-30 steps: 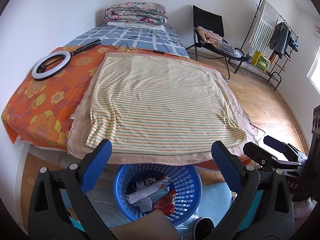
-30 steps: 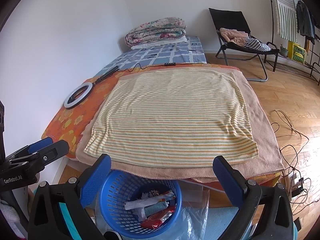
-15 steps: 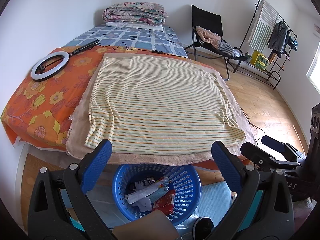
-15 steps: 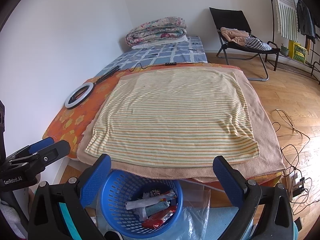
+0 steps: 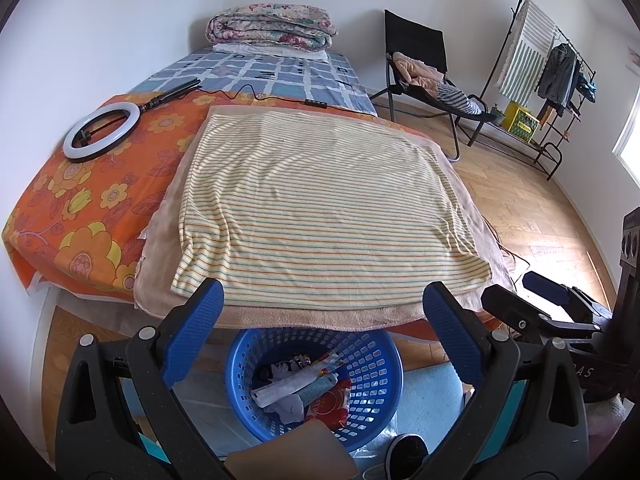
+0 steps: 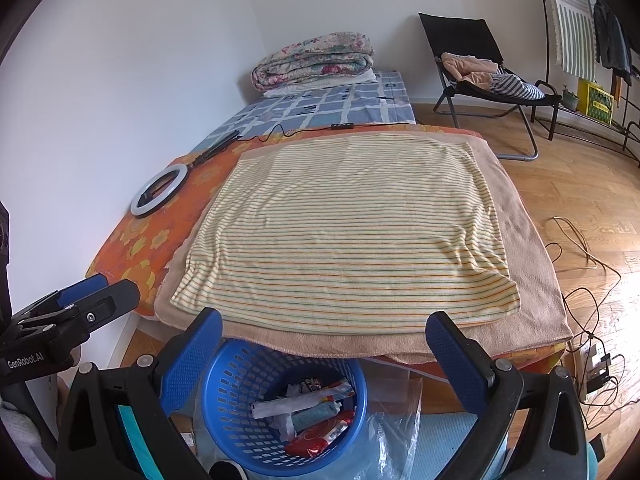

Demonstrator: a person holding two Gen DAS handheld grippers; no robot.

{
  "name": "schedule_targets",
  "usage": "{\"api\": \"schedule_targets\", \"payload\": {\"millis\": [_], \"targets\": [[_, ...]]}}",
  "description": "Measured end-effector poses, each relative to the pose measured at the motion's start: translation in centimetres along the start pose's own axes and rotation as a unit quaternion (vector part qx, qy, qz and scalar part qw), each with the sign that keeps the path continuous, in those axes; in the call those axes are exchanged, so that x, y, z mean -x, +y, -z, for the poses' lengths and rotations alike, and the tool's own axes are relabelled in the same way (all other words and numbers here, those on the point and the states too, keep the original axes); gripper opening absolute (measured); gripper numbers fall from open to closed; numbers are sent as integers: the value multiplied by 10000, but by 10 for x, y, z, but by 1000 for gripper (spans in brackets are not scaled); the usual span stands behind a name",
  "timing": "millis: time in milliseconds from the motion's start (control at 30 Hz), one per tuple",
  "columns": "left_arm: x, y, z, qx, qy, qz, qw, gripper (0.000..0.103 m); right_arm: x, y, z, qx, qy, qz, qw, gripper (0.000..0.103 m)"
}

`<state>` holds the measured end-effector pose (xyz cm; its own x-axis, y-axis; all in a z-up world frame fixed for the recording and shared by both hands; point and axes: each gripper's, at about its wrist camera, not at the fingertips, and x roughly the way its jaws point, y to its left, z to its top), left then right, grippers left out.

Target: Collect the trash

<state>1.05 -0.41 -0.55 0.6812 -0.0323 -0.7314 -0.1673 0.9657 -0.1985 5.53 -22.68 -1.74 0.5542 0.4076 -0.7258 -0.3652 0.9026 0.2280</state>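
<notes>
A blue plastic basket (image 5: 372, 364) stands on the floor at the foot of the bed and holds several pieces of trash (image 5: 304, 388): wrappers, a tube, a red packet. It also shows in the right wrist view (image 6: 228, 392), with the trash (image 6: 312, 412) inside. My left gripper (image 5: 320, 300) is open and empty above the basket. My right gripper (image 6: 324, 324) is open and empty too, beside the left one. The striped towel (image 5: 320, 208) on the bed has nothing on it.
The bed carries an orange floral sheet (image 5: 92, 200), a ring light (image 5: 100, 130) with its cable, and folded quilts (image 5: 272, 30) at the far end. A black chair (image 5: 420, 64) and a clothes rack (image 5: 540, 60) stand to the right. Cables (image 6: 580, 280) lie on the wood floor. A clear plastic bag (image 6: 396, 432) lies beside the basket.
Both grippers have drifted back slightly; the view has shifted a little. Both stay open and empty.
</notes>
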Motion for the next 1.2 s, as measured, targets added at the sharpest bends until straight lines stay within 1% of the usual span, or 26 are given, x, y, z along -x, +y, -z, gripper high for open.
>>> {"api": "schedule_targets", "payload": {"millis": [167, 467, 1200], "targets": [[0, 0, 0, -12, 17, -14, 10000, 101, -1, 1, 0, 12, 0, -13, 10000, 103], [-2, -11, 8, -237, 124, -196, 9995, 101, -3, 4, 1, 14, 29, -7, 10000, 103], [-29, 1, -2, -89, 219, -239, 9994, 101, -33, -8, 1, -170, 321, -10, 9993, 103]]}}
